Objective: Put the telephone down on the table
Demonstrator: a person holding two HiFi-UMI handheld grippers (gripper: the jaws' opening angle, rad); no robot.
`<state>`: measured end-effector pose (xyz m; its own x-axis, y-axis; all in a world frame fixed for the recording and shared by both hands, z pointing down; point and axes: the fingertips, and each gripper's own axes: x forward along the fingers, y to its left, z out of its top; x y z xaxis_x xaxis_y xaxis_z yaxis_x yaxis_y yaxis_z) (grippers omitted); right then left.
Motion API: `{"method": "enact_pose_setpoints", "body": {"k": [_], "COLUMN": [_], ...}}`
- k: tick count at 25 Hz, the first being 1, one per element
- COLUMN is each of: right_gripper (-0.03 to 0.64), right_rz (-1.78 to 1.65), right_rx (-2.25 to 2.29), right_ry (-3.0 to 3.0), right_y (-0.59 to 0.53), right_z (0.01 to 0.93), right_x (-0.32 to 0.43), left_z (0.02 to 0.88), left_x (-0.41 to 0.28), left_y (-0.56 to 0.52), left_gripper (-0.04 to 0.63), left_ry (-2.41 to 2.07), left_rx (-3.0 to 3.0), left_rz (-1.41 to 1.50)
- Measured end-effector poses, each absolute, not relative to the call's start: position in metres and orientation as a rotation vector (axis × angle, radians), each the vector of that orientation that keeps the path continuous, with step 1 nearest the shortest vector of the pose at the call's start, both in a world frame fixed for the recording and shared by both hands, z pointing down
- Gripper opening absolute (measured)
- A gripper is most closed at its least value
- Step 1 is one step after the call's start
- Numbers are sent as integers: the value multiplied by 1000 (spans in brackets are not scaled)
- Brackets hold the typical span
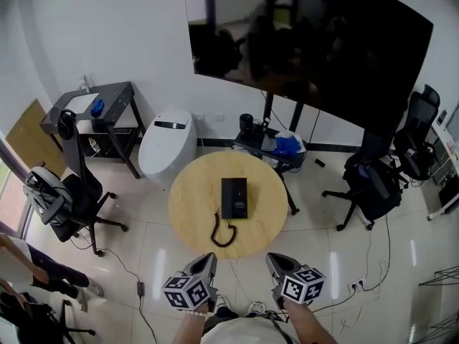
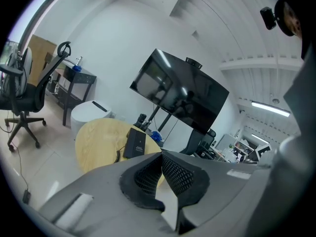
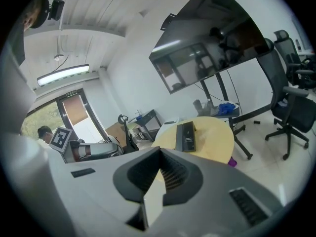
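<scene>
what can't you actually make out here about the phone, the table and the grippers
- Head view: the telephone is too small to tell handset from base or to read its print.
- Left gripper view: the round table has its near edge, and most of the cord, hidden behind the left gripper.
- Right gripper view: the right gripper hides the table's near part and the cord.
- Head view: the person's arms are cut off by the bottom edge.

No legible text; print on telephone [image 1: 234,197] too small.
</scene>
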<state>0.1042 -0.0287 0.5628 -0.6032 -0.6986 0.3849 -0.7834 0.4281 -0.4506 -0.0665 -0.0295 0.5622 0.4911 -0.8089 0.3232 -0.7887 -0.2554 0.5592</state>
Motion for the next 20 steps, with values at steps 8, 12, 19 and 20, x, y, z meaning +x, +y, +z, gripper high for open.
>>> {"method": "enact_pose_setpoints", "body": {"k": [8,12,19,20], "right_gripper": [2,2,2,2], "right_rz": [889,874,869,869], "right_rx": [1301,1303,1307,1309], "right_ry": [-2561,-2570,-2565,-2564], "right_y": [-37,-40,-43,-44], "right_z": [553,549,548,548], "right_x": [107,108,111,112], "left_z": [553,550,550,551], "left_x": [-58,-55,-54,-54], "left_y": [-37,-38,-40,-40], "left_gripper": [3,3,3,3], "left_ry": [-1308,-1298,-1291,-1291], "left_rx": [2064,2065,2049,2047], "left_rz": [-53,-76,-91,-91]}}
